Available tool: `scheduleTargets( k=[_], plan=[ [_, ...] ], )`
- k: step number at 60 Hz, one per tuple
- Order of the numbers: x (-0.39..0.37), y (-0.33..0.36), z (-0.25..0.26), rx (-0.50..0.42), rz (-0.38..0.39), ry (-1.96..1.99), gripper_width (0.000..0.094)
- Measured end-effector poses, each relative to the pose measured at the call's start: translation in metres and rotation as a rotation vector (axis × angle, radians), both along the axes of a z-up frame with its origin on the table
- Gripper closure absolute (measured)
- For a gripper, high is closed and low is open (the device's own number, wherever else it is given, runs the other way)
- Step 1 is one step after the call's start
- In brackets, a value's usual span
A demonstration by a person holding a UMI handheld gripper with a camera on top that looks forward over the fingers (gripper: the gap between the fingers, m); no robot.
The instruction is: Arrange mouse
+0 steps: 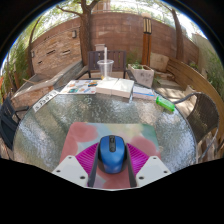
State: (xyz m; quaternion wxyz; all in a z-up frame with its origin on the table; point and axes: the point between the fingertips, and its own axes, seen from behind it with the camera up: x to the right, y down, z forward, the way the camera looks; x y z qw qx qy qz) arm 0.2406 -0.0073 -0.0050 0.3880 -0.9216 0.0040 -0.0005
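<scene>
A blue mouse with a dark scroll wheel sits between my gripper's fingers, pointing away from me. My gripper is shut on it, and the magenta pads press on both of its sides. The mouse is over a pink and multicoloured mouse mat that lies on the round glass table. I cannot tell whether the mouse rests on the mat or hangs just above it.
Beyond the mat are a stack of books and papers, a clear plastic cup, a small planter box and a green object at the right. Chairs stand round the table, with a brick wall behind.
</scene>
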Motion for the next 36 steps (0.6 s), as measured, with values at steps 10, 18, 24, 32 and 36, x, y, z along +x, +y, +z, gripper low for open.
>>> scheduleTargets(
  k=[10, 18, 24, 32, 36],
  plan=[
    [-0.004, -0.008, 0.018, 0.006, 0.006, 0.011, 0.0098],
    [-0.01, -0.029, 0.058, 0.04, -0.001, -0.01, 0.0078],
    [-0.02, -0.055, 0.091, 0.074, -0.021, -0.037, 0.0082],
    [-0.032, -0.101, 0.138, 0.112, -0.047, -0.06, 0.0084],
    [-0.04, -0.127, 0.156, 0.133, -0.057, -0.075, 0.0082]
  ],
)
